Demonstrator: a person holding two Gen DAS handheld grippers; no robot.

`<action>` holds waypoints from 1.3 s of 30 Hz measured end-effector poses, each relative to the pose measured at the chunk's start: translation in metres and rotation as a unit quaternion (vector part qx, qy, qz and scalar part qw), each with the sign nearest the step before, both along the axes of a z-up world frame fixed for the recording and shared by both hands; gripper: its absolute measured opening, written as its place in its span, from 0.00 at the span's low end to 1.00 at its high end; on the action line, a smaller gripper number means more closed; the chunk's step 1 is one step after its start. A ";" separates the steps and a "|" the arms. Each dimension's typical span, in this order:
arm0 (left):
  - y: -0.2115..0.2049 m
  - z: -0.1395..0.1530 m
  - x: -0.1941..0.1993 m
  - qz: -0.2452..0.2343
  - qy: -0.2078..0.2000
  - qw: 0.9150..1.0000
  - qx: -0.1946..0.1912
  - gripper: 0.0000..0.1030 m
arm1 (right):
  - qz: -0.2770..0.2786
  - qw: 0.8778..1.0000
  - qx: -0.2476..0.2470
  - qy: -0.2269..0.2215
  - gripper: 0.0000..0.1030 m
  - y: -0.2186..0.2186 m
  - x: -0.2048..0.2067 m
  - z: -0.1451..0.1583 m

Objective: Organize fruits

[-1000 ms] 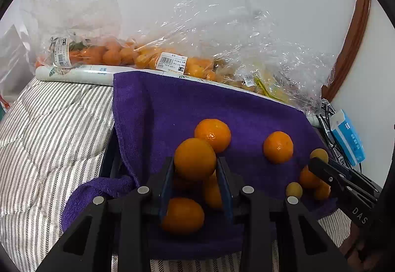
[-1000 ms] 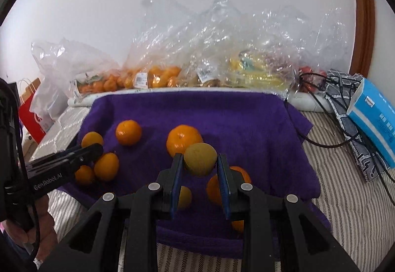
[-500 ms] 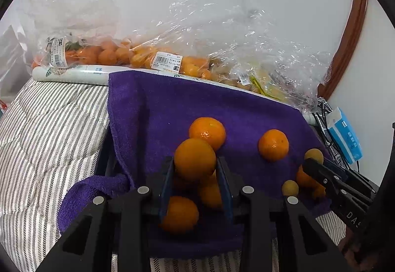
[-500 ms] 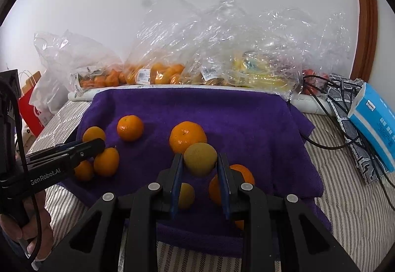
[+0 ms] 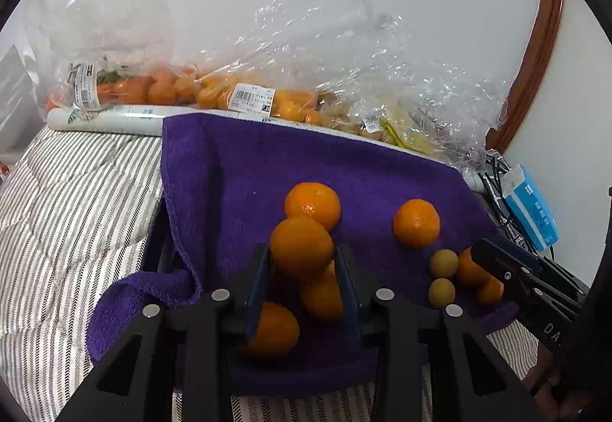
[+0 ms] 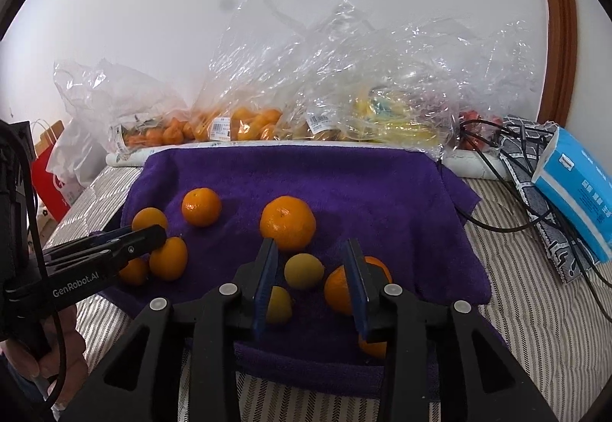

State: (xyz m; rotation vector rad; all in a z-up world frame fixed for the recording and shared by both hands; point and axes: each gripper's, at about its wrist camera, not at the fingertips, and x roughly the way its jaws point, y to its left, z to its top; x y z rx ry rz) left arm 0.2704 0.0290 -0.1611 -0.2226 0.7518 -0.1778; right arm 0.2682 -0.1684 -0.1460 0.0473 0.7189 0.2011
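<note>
Orange (image 5: 301, 245) between my left gripper (image 5: 302, 280) fingers above purple towel (image 5: 267, 169) front edge; jaws opening, pads touching its sides. Yellow-green fruit (image 6: 304, 271) on towel between my right gripper (image 6: 310, 284) fingers, clear of both pads, jaws opening. More oranges around on towel. Bagged fruit (image 6: 244, 123) behind towel.

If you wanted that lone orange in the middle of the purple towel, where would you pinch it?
Across its widest middle. The lone orange is round and sits apart on the purple towel, so the right gripper, just in front with jaws opening, could come from above, fingers on either side.
</note>
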 end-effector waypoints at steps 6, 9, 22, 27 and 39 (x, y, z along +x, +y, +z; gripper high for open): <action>0.001 0.006 -0.003 -0.004 -0.012 1.000 -0.007 0.54 | -0.003 1.000 0.008 0.002 0.44 -0.003 -0.001 0.002; 0.000 0.007 -0.004 -0.001 -0.011 1.000 -0.004 0.56 | -0.002 1.000 0.019 -0.001 0.51 -0.005 -0.003 0.006; -0.009 0.030 -0.019 0.007 -0.011 0.999 0.039 0.67 | 0.006 1.000 0.020 -0.009 0.63 -0.004 -0.019 0.044; -0.015 0.053 -0.043 0.006 -0.031 0.997 0.074 0.76 | -0.018 1.000 0.009 -0.015 0.64 -0.010 -0.045 0.068; -0.011 0.095 -0.118 0.038 -0.047 0.995 0.078 0.84 | -0.061 0.998 0.001 -0.010 0.64 -0.013 -0.124 0.112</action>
